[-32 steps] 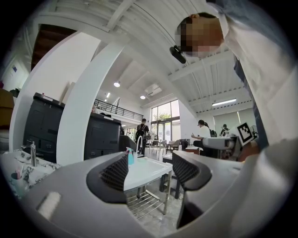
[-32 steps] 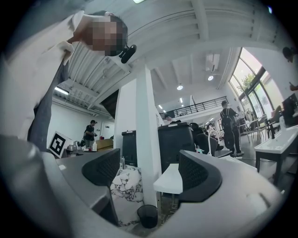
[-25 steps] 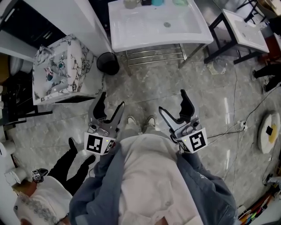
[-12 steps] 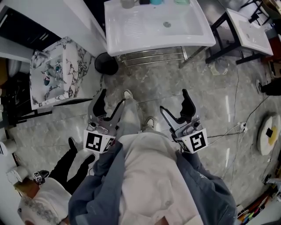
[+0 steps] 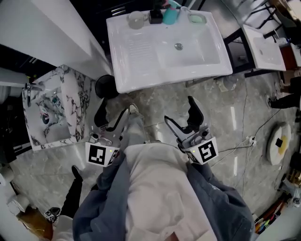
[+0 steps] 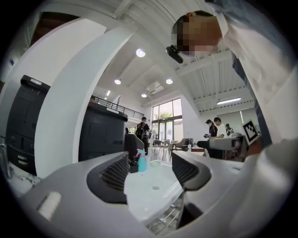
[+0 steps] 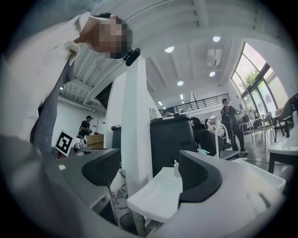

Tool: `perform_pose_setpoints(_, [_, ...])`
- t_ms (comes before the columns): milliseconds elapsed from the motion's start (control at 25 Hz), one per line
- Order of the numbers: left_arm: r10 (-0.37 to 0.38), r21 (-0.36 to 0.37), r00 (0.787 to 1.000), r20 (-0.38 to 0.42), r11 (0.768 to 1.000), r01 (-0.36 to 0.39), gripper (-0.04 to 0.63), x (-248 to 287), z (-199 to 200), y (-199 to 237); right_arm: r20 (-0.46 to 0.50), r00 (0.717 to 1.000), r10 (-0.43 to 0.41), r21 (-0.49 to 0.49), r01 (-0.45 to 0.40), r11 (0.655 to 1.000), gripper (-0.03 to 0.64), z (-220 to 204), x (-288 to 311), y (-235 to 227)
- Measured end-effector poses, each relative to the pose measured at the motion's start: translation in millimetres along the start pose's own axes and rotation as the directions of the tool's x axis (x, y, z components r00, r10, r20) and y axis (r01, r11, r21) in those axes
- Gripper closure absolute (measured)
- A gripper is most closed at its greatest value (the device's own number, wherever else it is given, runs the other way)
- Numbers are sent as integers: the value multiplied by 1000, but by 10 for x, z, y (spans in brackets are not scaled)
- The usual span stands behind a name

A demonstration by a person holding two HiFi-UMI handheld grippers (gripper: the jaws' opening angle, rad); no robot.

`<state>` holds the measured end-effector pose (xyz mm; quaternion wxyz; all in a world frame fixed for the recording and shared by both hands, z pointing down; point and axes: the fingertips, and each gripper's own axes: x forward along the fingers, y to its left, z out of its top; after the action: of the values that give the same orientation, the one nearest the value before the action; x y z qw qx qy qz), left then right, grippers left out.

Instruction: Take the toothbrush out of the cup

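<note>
Left gripper (image 5: 114,112): fingers open, nothing between them. Right gripper (image 5: 179,110): fingers open, likewise empty. Both are held over the floor (image 5: 225,108), approx. level with each other and well short of the washbasin (image 5: 141,52). Teal cup (image 5: 170,15) stands at the basin's rear edge (just beside a black item (image 5: 155,18)). The toothbrush (image 5: 175,4) is in the cup; too small for detail.

White washbasin (image 5: 136,52) straight ahead of me; marbled basin (image 5: 75,89) and black bin (image 5: 104,86) on the grey floor (image 5: 155,106), left.

Grey marble floor (image 5: 157,100), white washbasin (image 5: 136,52), ceiling spotlights (image 6: 140,53)
</note>
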<state>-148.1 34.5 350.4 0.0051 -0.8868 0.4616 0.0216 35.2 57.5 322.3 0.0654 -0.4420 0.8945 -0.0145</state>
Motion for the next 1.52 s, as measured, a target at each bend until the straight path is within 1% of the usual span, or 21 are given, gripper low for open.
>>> perform_pose_setpoints(120, [-15, 0, 1000, -6, 1000, 15, 382, 324, 29, 489, -3, 1000, 3, -10, -3, 1000, 222, 8, 626, -170])
perform_pose_setpoints(240, [-2, 0, 1000, -10, 1000, 2, 382, 554, 66, 941, 20, 1000, -1, -13, 1, 1000, 221, 82, 1151, -315])
perform_pose_setpoints(360, [6, 6, 1000, -7, 1000, -6, 382, 711, 102, 1266, 23, 1000, 4, -31, -3, 1000, 222, 119, 1504, -409])
perform_pose_setpoints(440, [11, 1, 1000, -7, 1000, -11, 382, 788, 124, 1387, 22, 1000, 2, -37, -1, 999, 222, 151, 1628, -448])
perform_pose_setpoints(640, [23, -1, 1000, -7, 1000, -23, 382, 925, 166, 1402, 28, 1000, 13, -49, -12, 999, 222, 235, 1758, -587])
perform_pose_setpoints(880, [72, 16, 997, 3, 997, -73, 382, 1152, 176, 1364, 27, 997, 67, -36, -66, 997, 222, 232, 1829, -835])
perform_pose_setpoints(1040, [101, 7, 995, 1, 995, -101, 382, 1418, 93, 1271, 7, 996, 91, -39, -90, 995, 222, 162, 1847, -1079])
perform_pose_setpoints(1200, [94, 7, 996, -6, 996, -94, 382, 1697, -12, 1183, 3, 995, 96, -36, -96, 995, 222, 125, 1875, -1297])
perform_pose_setpoints(1320, [81, 13, 996, -21, 997, -81, 382, 1887, -107, 1163, 1, 997, 83, -25, -83, 996, 222, 101, 1869, -1430])
perform_pose_setpoints(1520, [73, 37, 997, -24, 997, -72, 385, 2102, -159, 1193, 10, 998, 66, -22, -66, 998, 222, 82, 1876, -1540])
